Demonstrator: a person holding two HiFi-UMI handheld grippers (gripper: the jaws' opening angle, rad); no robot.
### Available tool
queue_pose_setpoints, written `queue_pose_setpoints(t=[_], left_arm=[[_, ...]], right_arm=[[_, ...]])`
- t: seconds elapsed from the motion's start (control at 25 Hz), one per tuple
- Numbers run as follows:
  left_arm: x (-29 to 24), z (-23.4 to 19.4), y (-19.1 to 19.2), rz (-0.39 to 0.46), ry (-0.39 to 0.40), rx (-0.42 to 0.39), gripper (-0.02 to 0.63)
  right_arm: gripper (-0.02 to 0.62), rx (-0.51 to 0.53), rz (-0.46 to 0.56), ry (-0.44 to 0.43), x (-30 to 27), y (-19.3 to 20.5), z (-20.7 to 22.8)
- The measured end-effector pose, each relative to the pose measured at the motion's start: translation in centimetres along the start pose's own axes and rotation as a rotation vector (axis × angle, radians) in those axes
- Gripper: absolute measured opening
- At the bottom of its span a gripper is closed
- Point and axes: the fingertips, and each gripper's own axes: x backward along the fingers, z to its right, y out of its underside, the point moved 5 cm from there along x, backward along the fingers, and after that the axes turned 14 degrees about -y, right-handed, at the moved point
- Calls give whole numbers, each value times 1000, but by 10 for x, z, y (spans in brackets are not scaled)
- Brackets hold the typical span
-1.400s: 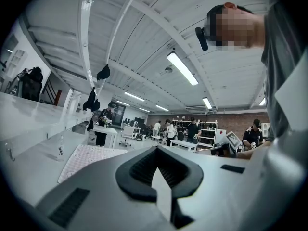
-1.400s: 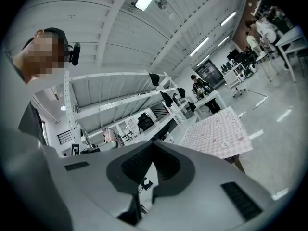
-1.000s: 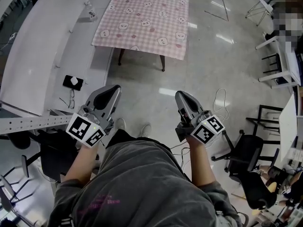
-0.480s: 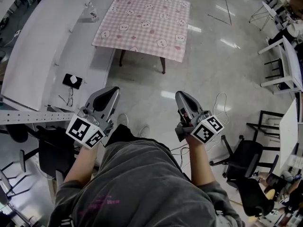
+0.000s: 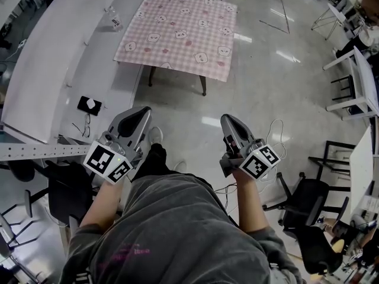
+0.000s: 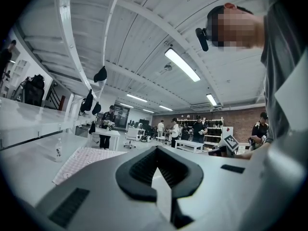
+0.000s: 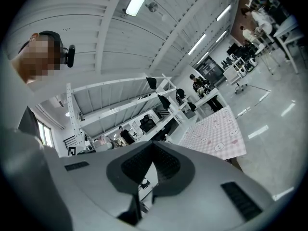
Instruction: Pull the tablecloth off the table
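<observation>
A pink checked tablecloth (image 5: pixel 177 34) with small bear prints covers a small table at the top of the head view, its near edge hanging over the dark legs. It also shows low left in the left gripper view as the tablecloth (image 6: pixel 82 159) and at right in the right gripper view as the tablecloth (image 7: pixel 216 131). My left gripper (image 5: pixel 136 118) and right gripper (image 5: pixel 228 124) are held close to the person's body, well short of the table, over bare floor. Both are shut with nothing between the jaws, as the left gripper (image 6: pixel 156 170) and right gripper (image 7: pixel 149 165) views confirm.
A long white counter (image 5: pixel 53 58) runs along the left, with a small bottle (image 5: pixel 114 21) on it beside the table. A black item (image 5: pixel 89 104) lies on a ledge below. Black chairs (image 5: pixel 302 209) and white desks (image 5: pixel 361 70) stand at right. A cable (image 5: pixel 275 126) lies on the floor.
The table sits slightly lower and nearer in the head view, and one foot has come forward. Both grippers keep the same shut pose in front of the body.
</observation>
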Motion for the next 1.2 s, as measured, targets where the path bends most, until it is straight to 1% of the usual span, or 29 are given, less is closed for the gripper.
queue_pose_setpoints(t=[0.4, 0.6, 0.88, 1.2], left_arm=[[-23, -28, -2, -1, -7, 14, -3], [-43, -54, -3, -9, -3, 27, -3], [-71, -112, -2, -31, 2, 50, -3], [-100, -148, -9, -40, 29, 65, -3]], right_arm=[[3, 7, -12, 9, -28, -10, 19], [3, 1, -23, 17, -56, -14, 33], [3, -10, -38, 37, -114, -12, 54], [3, -14, -55, 65, -151, -17, 67]])
